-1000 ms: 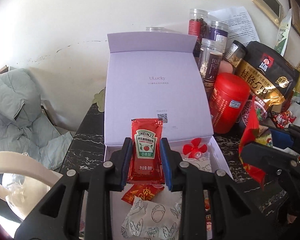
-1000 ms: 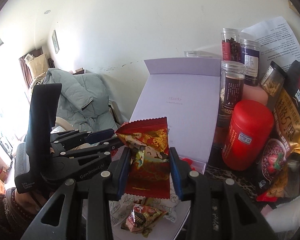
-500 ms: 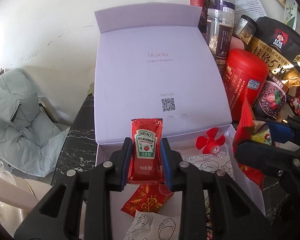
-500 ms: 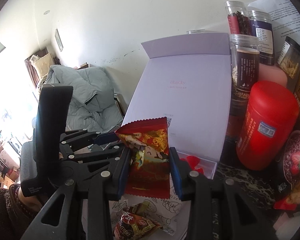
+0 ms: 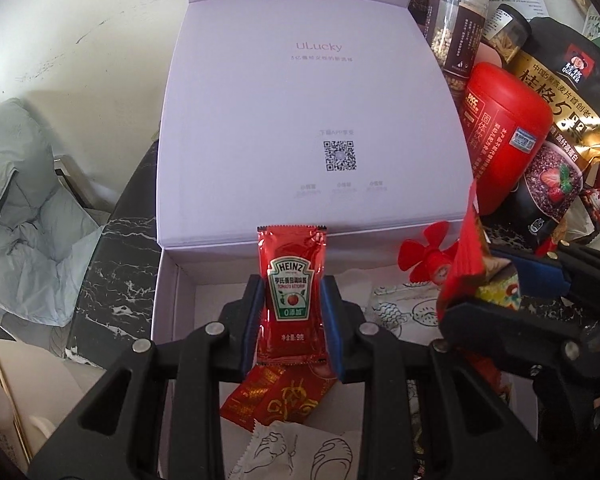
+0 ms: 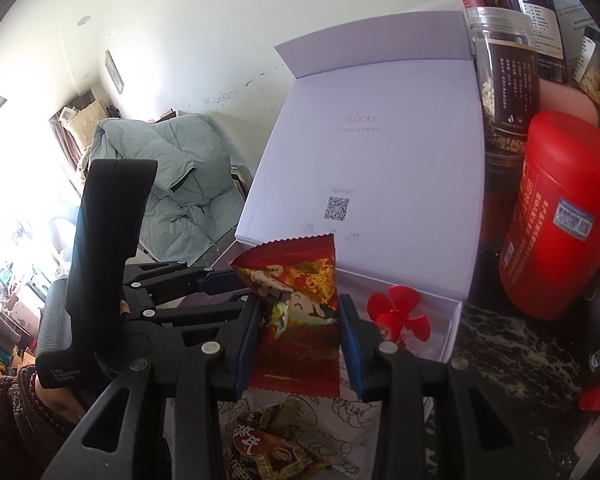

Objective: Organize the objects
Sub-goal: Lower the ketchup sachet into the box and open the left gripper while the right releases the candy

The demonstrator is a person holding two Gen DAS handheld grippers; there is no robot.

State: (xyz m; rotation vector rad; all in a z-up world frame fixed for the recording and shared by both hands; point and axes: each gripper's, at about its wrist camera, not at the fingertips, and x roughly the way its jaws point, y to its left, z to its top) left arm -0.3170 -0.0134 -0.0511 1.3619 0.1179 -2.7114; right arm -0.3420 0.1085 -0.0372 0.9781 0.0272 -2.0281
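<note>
Both tools are loaded and poised over the open box [image 5: 168, 280], so this looks like the middle of the sorting rather than its start or end. The left gripper [image 5: 291, 316] has its jaws pinched tight on a ketchup packet [image 5: 291, 292], held upright above the box's near left part. The right gripper [image 6: 298, 334] is likewise clamped on a red snack packet [image 6: 300, 312], standing on end above the box's right half, near its back wall.

Some things already lie in the box: a red sachet [image 5: 276, 396] with gold print under the left tool, white wrappers [image 5: 300, 452] with line drawings, a small red propeller [image 6: 398, 314] by the back right corner, and another red sweet wrapper [image 6: 268, 452] at the near edge. What is left, by my reading, is to set down the two held packets; the jars and bags crowding the tabletop to the right of the box may or may not belong to the job.

Legible writing: "HEINZ" and "TOMATO KETCHUP" on the held packet; "uLucky" and a QR code inside the raised lid [image 5: 312, 100]; "QUAKER" on the black oat bag [image 5: 572, 80]. The red canister [image 5: 500, 136] carries Chinese text too blurred for me to read with confidence.
</note>
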